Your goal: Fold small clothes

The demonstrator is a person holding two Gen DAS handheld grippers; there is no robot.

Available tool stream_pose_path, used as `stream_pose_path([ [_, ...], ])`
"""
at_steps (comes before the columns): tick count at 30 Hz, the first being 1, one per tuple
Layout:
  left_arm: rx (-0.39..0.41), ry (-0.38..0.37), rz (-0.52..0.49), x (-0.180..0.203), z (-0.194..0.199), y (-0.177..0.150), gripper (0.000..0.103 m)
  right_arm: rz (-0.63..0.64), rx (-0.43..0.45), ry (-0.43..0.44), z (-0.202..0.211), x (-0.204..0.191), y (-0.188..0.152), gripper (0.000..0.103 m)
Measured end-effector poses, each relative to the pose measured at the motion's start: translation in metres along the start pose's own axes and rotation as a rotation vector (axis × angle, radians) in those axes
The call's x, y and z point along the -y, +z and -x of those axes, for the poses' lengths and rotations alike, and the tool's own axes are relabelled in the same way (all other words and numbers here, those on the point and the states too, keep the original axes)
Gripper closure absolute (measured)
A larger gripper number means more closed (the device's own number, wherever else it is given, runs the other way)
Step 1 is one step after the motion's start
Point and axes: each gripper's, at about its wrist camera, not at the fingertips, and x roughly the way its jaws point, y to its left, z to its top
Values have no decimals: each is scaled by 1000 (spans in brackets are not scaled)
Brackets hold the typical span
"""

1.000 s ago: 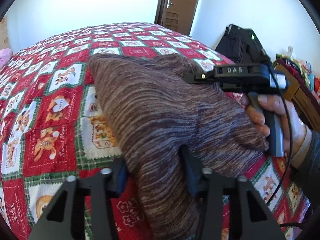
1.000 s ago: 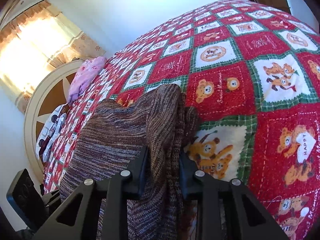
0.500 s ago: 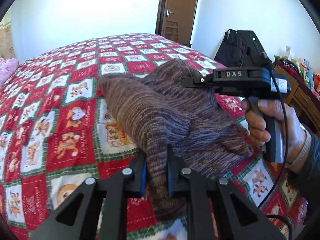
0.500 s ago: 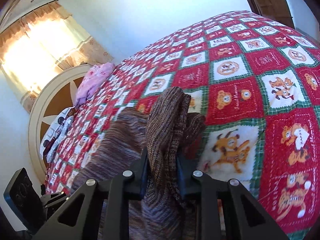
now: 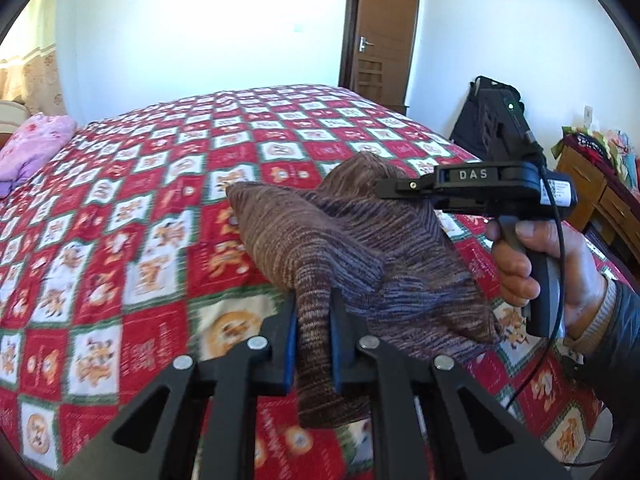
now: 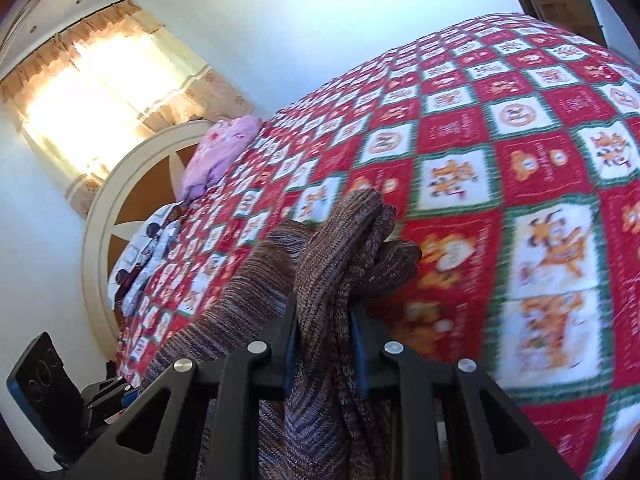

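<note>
We start at the left gripper (image 5: 313,340), where both blue-lined jaws are pinched tight on a narrow bunched strip of the brown striped knit garment (image 5: 344,248), a loose end dangling below the fingers. Over on the right gripper (image 6: 324,340), we see the same story: jaws clamped on a thick gathered fold of that knit (image 6: 344,248), with the cloth bulging up past the fingertips in a rounded hump. From the left wrist view we catch the right gripper (image 5: 384,190) side-on, held by the person's right hand (image 5: 536,264), its nose buried in the far top edge of the fabric. So the garment hangs between the two grips, lifted above the bed, sagging in a slack sling whose lower edge droops toward the red, white and green patchwork quilt (image 5: 120,240); whether it touches the quilt we cannot tell. Moving outward, we have a broad stretch of quilt to the left and ahead. A pink pillow (image 5: 36,144) sits well away at the head of the bed. To the right, a black bag (image 5: 480,120) and a wooden dresser (image 5: 592,196) stand just off the bed's edge, and a brown door (image 5: 380,32) stands beyond.
</note>
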Motion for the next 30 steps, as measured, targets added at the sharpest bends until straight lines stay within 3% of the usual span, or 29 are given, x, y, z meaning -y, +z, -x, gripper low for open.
stream_pose_path([
  [4,32,44,-5,-10,23,-9,98,14,-8,34,-9,-25,-8,80],
  [9,57,44,-5,-21,48,-16,98,27,-17,60,-19,-52,-14,80],
  [13,31,109,41,-38,44,-29,97,37,-29,-6,-29,-59,-17,81],
  [15,0,72,118,-53,33,-36,80,32,-26,-21,-28,-53,-17,81],
  [17,-36,53,175,-60,17,-42,36,13,-17,-32,-23,-43,-17,81],
  [18,-43,47,193,-61,10,-45,36,2,-12,-39,-19,-37,-16,81],
  [24,-140,-65,282,-63,-39,-53,37,-25,-16,-45,-12,-16,-15,81],
  [25,-155,-103,304,-63,-46,-54,43,-27,-15,-42,-12,-15,-16,81],
  [28,-149,-158,287,-56,-49,-54,83,-40,-13,-26,-12,-10,-18,81],
  [30,-122,-136,258,-52,-42,-52,89,-42,-10,-21,-12,-11,-18,81],
])
